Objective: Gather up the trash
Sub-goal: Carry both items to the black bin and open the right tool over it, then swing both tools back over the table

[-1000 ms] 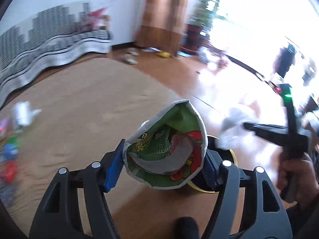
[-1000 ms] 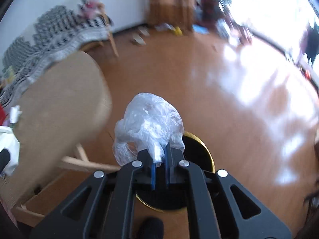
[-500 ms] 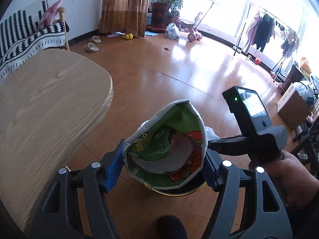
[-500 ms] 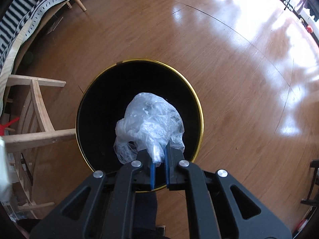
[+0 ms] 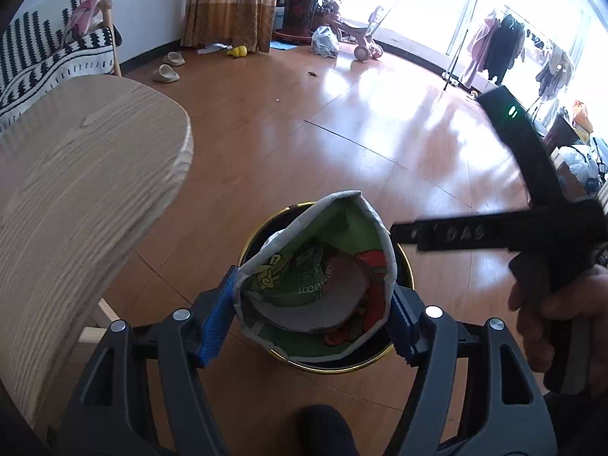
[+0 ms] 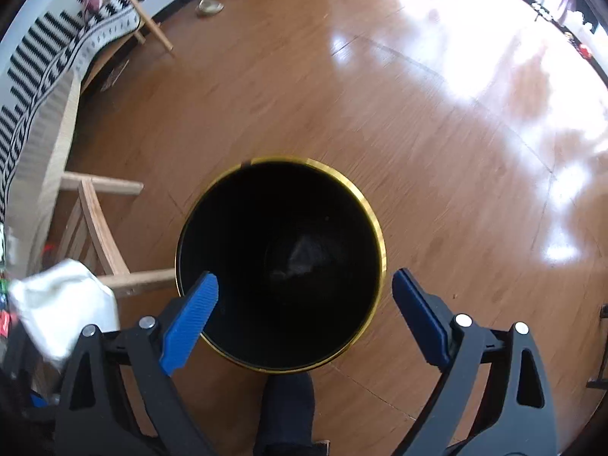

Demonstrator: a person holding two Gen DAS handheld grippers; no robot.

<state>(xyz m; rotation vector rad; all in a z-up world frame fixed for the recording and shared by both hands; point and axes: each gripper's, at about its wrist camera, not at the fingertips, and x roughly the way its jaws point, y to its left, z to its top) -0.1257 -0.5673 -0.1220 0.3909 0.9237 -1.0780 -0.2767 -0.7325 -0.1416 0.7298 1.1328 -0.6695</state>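
My left gripper (image 5: 307, 323) is shut on a crumpled green and red snack bag (image 5: 315, 285) and holds it over a black trash bin with a gold rim (image 5: 334, 368). My right gripper (image 6: 304, 300) is open and empty, directly above the same bin (image 6: 374, 228). A clear plastic bag (image 6: 304, 258) lies faintly at the bin's dark bottom. The right gripper's body (image 5: 494, 231) shows at the right of the left wrist view, held by a hand.
A light wooden table (image 5: 76, 190) stands to the left of the bin, its legs (image 6: 98, 224) close to the rim. A white wrapper (image 6: 60, 311) is at the left edge. A bench with a striped blanket (image 6: 57, 49) is far left. Wooden floor spreads to the right.
My right gripper opened and let go of the clear plastic bag, which dropped into the bin. The left gripper moved over the bin with the snack bag still held.
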